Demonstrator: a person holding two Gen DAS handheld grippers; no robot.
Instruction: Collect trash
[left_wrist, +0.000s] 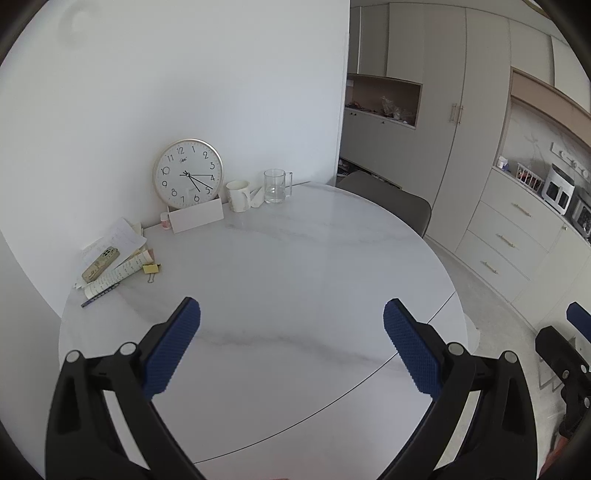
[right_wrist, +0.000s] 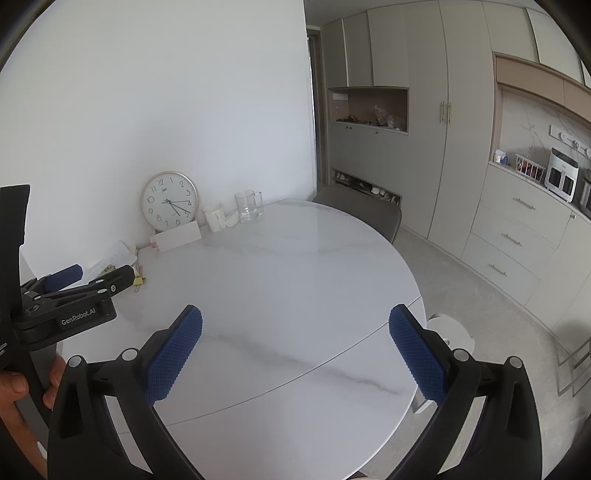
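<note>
My left gripper hangs open over the near part of a round white marble table, nothing between its blue pads. My right gripper is open too, above the table near its right edge, and empty. In the right wrist view the left gripper shows from the side at far left, held by a hand. A heap of papers with a phone, a pen and yellow sticky notes lies at the table's left edge. A crumpled white scrap sits between mug and glass.
A wall clock leans on the wall at the back, with a white card, a small bottle, a white mug and a glass mug. A grey chair stands behind the table. Cabinets and a counter fill the right side.
</note>
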